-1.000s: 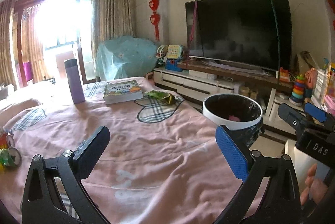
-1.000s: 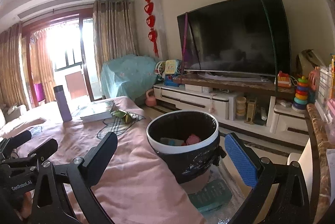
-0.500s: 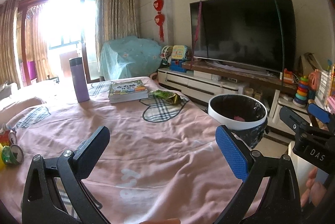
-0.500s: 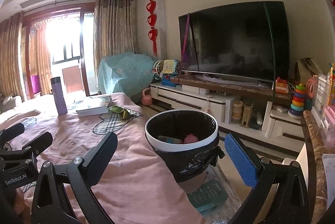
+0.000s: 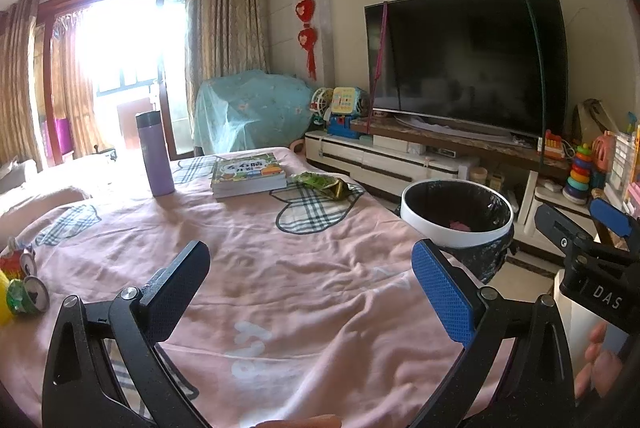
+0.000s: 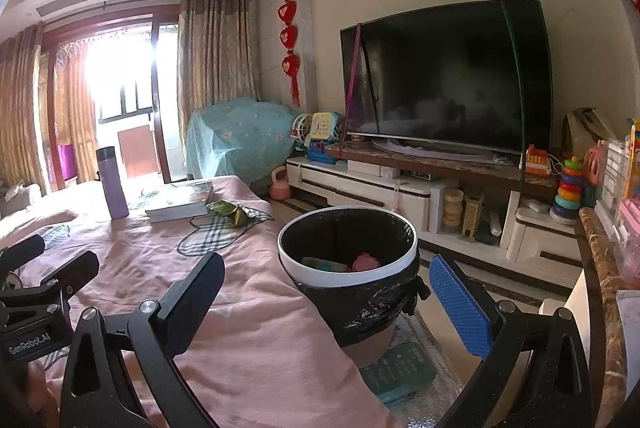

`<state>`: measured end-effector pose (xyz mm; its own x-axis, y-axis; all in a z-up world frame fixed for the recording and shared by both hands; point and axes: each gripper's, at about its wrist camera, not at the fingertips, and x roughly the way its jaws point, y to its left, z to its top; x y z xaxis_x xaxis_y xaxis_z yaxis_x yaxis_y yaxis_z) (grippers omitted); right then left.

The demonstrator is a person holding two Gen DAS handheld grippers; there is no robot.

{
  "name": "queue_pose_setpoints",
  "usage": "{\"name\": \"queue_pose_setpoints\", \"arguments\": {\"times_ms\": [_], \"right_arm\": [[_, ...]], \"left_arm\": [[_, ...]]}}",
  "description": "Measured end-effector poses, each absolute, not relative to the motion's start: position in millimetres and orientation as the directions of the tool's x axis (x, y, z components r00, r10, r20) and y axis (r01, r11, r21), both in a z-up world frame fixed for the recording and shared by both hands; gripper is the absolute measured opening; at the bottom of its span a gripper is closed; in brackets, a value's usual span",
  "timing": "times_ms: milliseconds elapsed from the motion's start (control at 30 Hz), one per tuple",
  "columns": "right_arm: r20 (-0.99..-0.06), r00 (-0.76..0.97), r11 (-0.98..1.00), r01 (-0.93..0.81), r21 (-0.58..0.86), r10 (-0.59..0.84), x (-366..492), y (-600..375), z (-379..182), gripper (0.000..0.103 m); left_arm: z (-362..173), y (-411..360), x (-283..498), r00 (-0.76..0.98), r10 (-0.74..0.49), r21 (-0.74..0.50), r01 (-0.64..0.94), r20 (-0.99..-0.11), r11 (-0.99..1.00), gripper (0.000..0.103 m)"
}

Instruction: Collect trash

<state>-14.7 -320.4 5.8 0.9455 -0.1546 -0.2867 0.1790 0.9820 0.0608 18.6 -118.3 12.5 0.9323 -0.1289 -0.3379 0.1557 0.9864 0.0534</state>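
A crumpled green and gold snack wrapper point(image 5: 326, 185) point(image 6: 230, 210) lies at the far end of the pink-covered table point(image 5: 256, 268), beside a book. Crushed cans point(image 5: 24, 292) rest at the table's left edge. A white-rimmed bin point(image 5: 456, 228) point(image 6: 348, 268) with a black liner stands off the table's right side and holds a pink item and other scraps. My left gripper point(image 5: 310, 280) hovers open over the near middle of the table, holding nothing. My right gripper point(image 6: 326, 294) is open and empty, near the bin's front. Each gripper shows at the edge of the other's view.
A purple flask point(image 5: 154, 154) and a stack of books point(image 5: 248, 174) stand at the table's far end. Beyond the bin are a white TV cabinet point(image 6: 360, 188), a large TV point(image 6: 444, 84) and toys. A green mat point(image 6: 400, 372) lies on the floor under the bin.
Both views have tilted up slightly and pulled back a little from the table and bin. Both grippers stay open and empty.
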Motion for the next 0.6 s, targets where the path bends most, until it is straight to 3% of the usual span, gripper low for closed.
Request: {"name": "queue_pose_setpoints", "arguments": {"times_ms": [600], "right_arm": [[-0.285, 0.947, 0.983, 0.171, 0.062, -0.147, -13.3, -319.0, 5.9, 0.103]], "left_arm": [[10.0, -116.5, 20.0, 0.928, -0.138, 0.036, 0.16, -0.346, 0.986, 0.103]]}}
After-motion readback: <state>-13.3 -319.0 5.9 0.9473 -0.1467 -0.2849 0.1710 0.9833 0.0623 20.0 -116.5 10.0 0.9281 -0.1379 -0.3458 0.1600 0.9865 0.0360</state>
